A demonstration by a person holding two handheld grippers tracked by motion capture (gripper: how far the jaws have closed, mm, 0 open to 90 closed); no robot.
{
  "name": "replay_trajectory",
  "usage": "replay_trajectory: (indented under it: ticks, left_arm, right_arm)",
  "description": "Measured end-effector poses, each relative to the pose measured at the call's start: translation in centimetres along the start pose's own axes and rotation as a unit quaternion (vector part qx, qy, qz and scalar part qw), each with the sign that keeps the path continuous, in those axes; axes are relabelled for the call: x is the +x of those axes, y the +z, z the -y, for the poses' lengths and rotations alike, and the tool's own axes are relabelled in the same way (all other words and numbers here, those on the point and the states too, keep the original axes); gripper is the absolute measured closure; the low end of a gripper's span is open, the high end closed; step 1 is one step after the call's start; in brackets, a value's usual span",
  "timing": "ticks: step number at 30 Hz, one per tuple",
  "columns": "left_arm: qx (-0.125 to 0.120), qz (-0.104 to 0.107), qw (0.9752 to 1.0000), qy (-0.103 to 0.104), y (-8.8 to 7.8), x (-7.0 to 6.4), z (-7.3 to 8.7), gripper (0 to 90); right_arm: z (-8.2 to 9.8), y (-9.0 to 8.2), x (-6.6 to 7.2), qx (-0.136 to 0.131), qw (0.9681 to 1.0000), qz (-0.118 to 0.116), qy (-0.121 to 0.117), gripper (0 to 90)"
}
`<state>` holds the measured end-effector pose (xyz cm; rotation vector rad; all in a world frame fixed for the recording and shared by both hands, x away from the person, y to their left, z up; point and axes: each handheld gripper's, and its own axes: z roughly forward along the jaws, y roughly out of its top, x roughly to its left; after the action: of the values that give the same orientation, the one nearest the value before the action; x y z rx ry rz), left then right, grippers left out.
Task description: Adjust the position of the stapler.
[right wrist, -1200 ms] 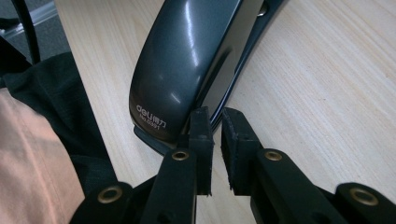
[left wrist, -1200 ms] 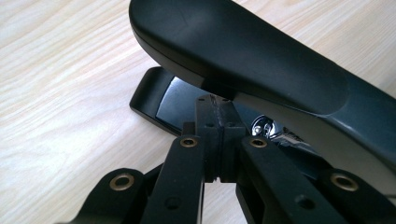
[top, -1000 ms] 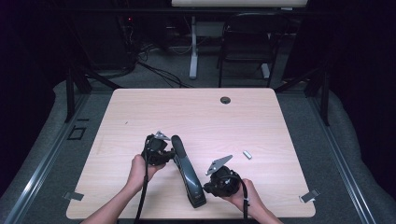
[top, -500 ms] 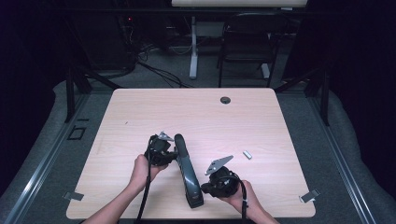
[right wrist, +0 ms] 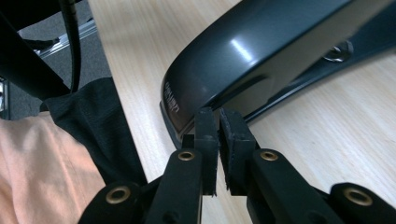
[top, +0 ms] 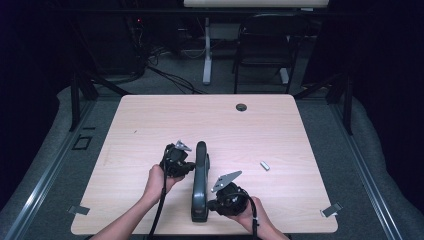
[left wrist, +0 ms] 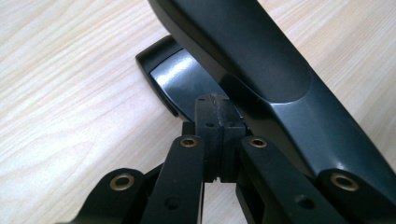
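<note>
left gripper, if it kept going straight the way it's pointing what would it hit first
Most likely the long black stapler. In the left gripper view the left gripper, jaws shut, has its tips right at the stapler's glossy lower part beneath the raised top arm. Whether they already touch it is unclear.

Glossy black stapler (top: 200, 180), light wood-grain table (top: 150, 125); matte black tongs (left wrist: 216, 116), brass-coloured rivets
</note>
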<state>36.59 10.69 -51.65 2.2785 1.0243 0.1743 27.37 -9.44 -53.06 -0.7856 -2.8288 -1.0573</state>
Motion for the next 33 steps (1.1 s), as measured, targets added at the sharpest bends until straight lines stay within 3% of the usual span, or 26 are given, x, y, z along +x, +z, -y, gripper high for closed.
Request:
replay_trajectory:
  ticks: [10,21,29,33]
  left_arm:
    - [-0.001,0.007,1.0,0.007,0.1,-0.5,-0.4,90.0]
    - [0.009,0.023,0.9996,0.015,0.2,-0.7,-0.4,90.0]
    - [0.012,0.031,0.9993,0.017,0.2,-0.8,-0.4,90.0]
    - [0.014,0.042,0.9988,0.021,0.3,-1.0,-0.4,90.0]
  right_arm:
    - [-0.3,1.0,0.6,-0.005,1.0,-0.007,-0.003,84.6]
    - [-0.3,1.9,0.7,-0.014,0.9995,-0.027,0.01,84.1]
    - [-0.5,2.0,0.8,-0.013,0.9996,-0.023,0.007,84.5]
    - [-0.6,1.6,0.5,-0.028,0.9993,-0.021,0.015,84.5]
